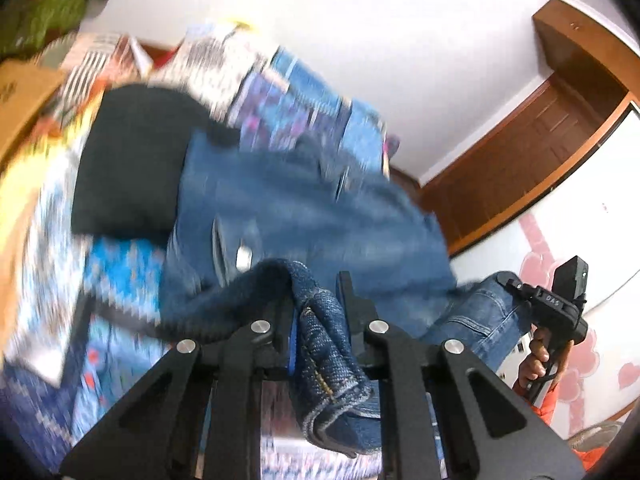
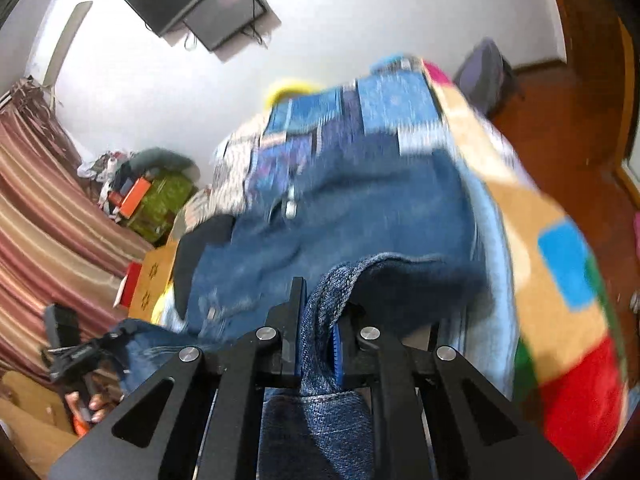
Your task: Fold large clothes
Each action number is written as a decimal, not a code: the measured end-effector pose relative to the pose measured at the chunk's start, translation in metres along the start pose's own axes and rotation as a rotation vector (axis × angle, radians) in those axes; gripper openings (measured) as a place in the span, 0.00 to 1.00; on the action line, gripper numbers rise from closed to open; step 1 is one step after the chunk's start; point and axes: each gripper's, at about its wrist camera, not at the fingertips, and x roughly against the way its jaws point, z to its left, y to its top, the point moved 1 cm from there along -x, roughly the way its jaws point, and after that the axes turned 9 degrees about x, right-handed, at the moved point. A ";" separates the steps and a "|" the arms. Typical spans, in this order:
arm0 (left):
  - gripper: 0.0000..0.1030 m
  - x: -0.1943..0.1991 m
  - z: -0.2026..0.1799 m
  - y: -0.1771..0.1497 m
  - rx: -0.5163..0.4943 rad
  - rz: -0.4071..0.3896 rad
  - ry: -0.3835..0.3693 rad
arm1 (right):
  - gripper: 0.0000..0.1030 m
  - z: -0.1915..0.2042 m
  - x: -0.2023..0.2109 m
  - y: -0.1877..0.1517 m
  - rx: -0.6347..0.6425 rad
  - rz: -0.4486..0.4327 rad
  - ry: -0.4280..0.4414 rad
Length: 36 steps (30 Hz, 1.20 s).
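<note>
A pair of blue jeans (image 1: 304, 208) lies on a patchwork bedspread (image 1: 120, 280), with a dark garment (image 1: 128, 160) beside it. My left gripper (image 1: 316, 308) is shut on a hem end of the jeans, which folds down between its fingers. My right gripper (image 2: 324, 312) is shut on another denim edge of the jeans (image 2: 340, 216), held lifted off the bed. The right gripper also shows in the left wrist view (image 1: 560, 308), and the left gripper shows in the right wrist view (image 2: 76, 352), each in a hand. Both views are motion-blurred.
The colourful bedspread (image 2: 560, 272) hangs over the bed edge. A wooden door (image 1: 540, 152) and white wall stand behind. A wall-mounted TV (image 2: 200, 4), striped curtains (image 2: 48, 216), cardboard boxes (image 2: 156, 276) and clutter (image 2: 148, 196) stand to the left.
</note>
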 end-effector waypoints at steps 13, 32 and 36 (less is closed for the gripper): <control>0.14 -0.117 0.042 0.087 -0.015 -0.020 0.273 | 0.09 -0.087 -0.118 0.037 -0.115 0.156 -0.157; 0.55 -0.130 0.031 0.067 -0.116 0.085 0.409 | 0.48 -0.058 -0.076 0.025 0.066 0.170 -0.229; 0.59 -0.106 0.006 0.050 -0.187 0.068 0.377 | 0.48 -0.040 -0.054 0.018 0.116 0.167 -0.204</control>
